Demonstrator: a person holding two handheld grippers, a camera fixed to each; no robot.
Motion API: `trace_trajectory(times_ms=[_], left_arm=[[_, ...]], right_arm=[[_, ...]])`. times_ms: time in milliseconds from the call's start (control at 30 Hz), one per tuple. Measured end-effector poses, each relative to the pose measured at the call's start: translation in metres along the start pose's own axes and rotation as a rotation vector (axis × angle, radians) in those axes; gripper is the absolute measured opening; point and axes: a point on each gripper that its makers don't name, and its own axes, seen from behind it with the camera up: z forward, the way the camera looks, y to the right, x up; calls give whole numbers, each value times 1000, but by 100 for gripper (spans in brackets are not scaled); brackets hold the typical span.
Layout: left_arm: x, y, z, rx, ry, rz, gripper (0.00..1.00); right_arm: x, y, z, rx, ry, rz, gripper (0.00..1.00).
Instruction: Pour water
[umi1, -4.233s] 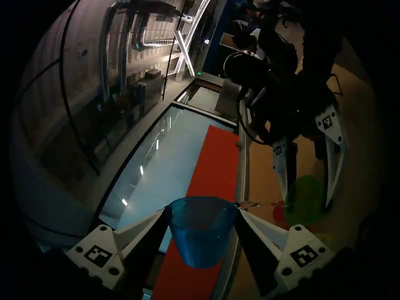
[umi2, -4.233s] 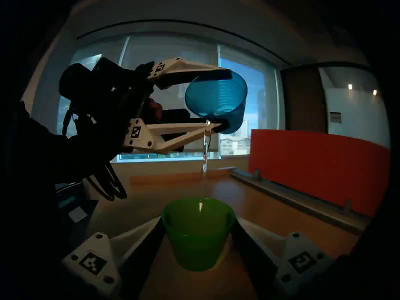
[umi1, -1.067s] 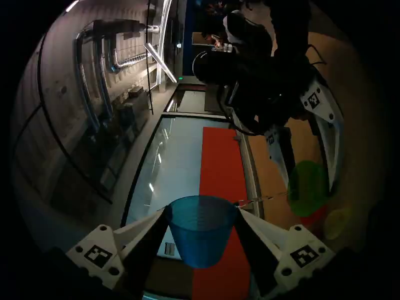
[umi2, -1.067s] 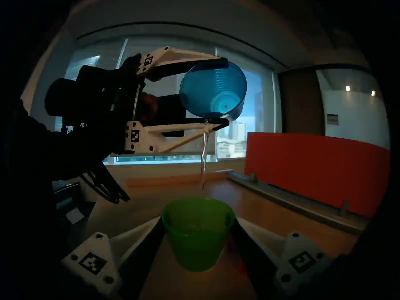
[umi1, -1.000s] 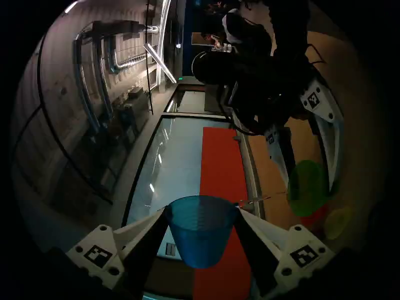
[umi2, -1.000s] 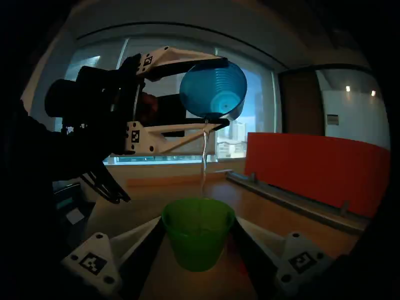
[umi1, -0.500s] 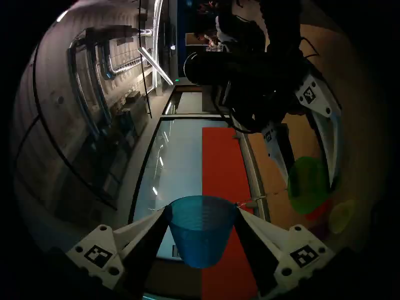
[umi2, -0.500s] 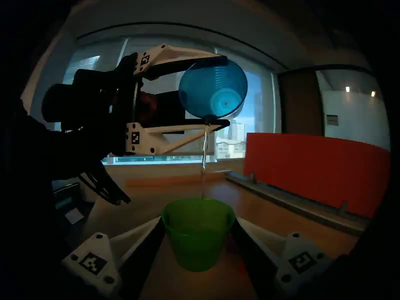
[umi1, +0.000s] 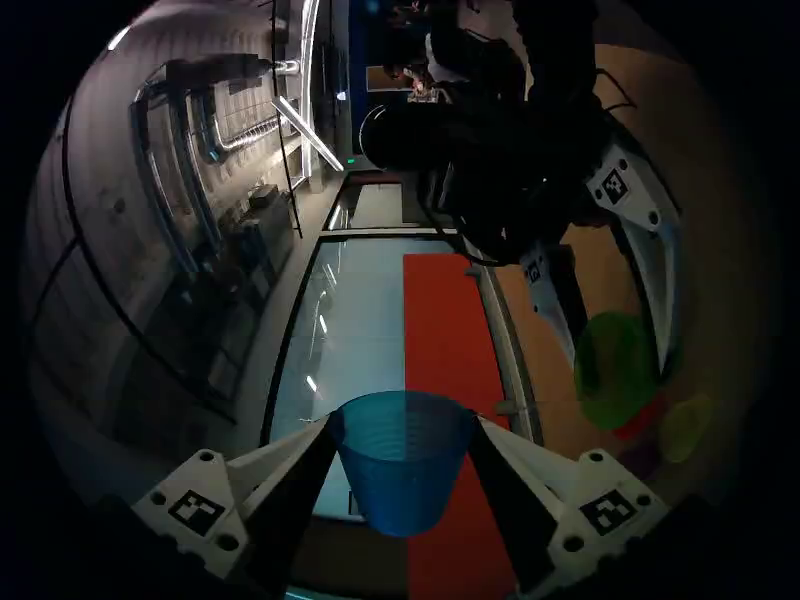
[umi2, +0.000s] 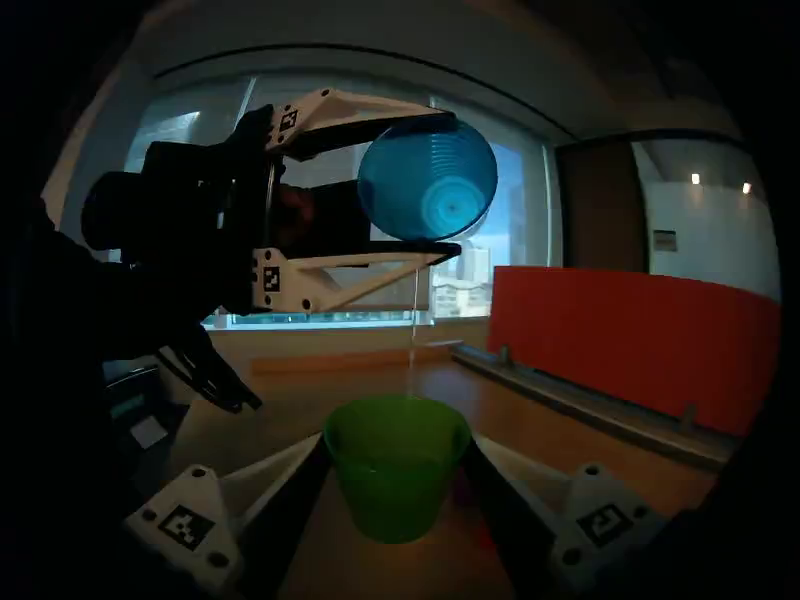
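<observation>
Two cups carry the whole job, one in each gripper. The blue cup (umi1: 403, 460) sits between the fingers of the left gripper (umi1: 403, 432), which press on its ribbed wall from both sides just under the rim. The right gripper view shows it tipped almost onto its side, mouth toward the camera, high above the green cup (umi2: 396, 465). One thin thread of water (umi2: 413, 320) falls from its lower lip into the green one.

The green cup stands upright, clamped the same way by the right gripper (umi2: 397, 445). Whether its base touches the tabletop (umi2: 560, 430) I cannot tell.

Both cups look like thin, translucent plastic, so I judge them light and a little springy. A hard squeeze would likely bow the wall, and a wet wall could slip. The grip high on the side, just below the stiffer rim, looks like the right place. The blue cup is probably near empty and weighs almost nothing. The green one takes on the weight and likely needs the firmer hold.

Counted: two cups, two grippers, one stream. One red panel (umi2: 640, 330) runs along the tabletop's far edge. One yellowish round thing (umi1: 685, 425) lies near the green cup in the left gripper view, too blurred to name.
</observation>
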Motion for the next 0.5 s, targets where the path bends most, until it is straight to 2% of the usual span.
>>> trace_trajectory(times_ms=[367,500], left_arm=[[-4,-4,2,2,1,-11,88],[-7,-3,4,3,-1,-49,88]], right_arm=[[-1,0,0,-2,0,-1,90],[0,1,0,-3,1,-2,90]])
